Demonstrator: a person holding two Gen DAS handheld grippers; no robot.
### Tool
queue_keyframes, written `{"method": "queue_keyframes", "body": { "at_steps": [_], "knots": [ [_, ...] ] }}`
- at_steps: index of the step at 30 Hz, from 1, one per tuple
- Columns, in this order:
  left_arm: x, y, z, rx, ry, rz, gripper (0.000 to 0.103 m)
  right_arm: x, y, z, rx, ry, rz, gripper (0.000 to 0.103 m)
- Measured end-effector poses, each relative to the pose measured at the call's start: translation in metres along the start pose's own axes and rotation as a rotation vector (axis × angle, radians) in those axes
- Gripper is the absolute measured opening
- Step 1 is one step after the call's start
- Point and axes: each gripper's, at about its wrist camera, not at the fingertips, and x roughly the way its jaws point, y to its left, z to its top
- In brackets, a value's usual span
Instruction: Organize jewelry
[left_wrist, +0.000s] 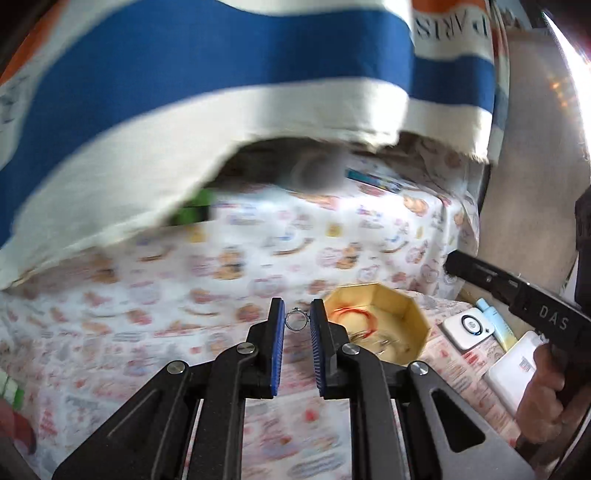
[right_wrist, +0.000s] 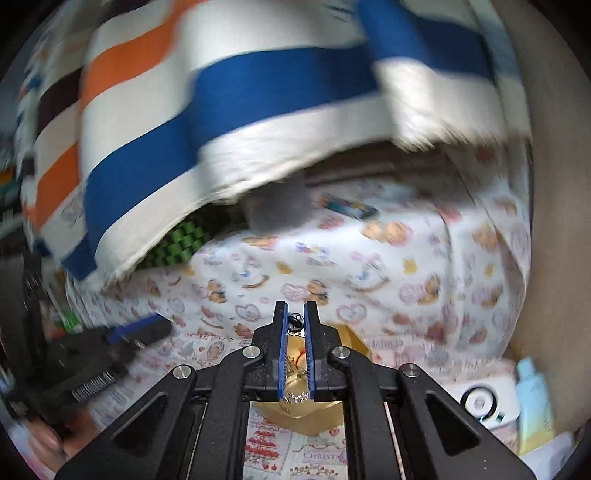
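Note:
In the left wrist view my left gripper (left_wrist: 297, 313) is shut on a small silver ring (left_wrist: 296, 320), pinched upright between its blue pads above the patterned cloth. Just to its right stands a gold octagonal box (left_wrist: 395, 301), open, with a red cord and some chain inside. My right gripper (right_wrist: 295, 314) is shut on a small silver and black jewelry piece (right_wrist: 294, 322), right above that gold box (right_wrist: 356, 341), which shows under its fingers. Each view also catches the other gripper at its edge: the right gripper (left_wrist: 458, 264) and the left gripper (right_wrist: 147, 328), both hand-held.
A blue, white and orange striped cloth (left_wrist: 207, 74) hangs low over the far side. The table wears a printed cloth (left_wrist: 258, 258). A white round-buttoned device (left_wrist: 468, 328), a pale blue tube (left_wrist: 496, 321) and a white pack (left_wrist: 517, 369) lie at right. A green block (right_wrist: 181, 243) sits under the striped cloth.

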Motion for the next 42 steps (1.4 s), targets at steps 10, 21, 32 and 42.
{"method": "queue_keyframes", "body": {
  "at_steps": [10, 21, 32, 42],
  "knots": [
    [0.052, -0.039, 0.006, 0.022, 0.13, -0.121, 0.013, 0.023, -0.038, 0.001, 0.136, 0.078, 0.031, 0.009],
    [0.014, -0.013, 0.007, -0.011, 0.064, -0.032, 0.059, 0.023, -0.019, -0.002, 0.085, 0.081, 0.053, 0.033],
    [-0.068, 0.04, 0.006, -0.007, -0.162, 0.157, 0.083, -0.012, 0.034, -0.001, -0.08, -0.039, -0.022, 0.062],
    [-0.109, 0.068, -0.015, -0.031, -0.364, 0.212, 0.101, -0.031, 0.077, -0.019, -0.144, -0.196, -0.11, 0.089]
  ]
}}
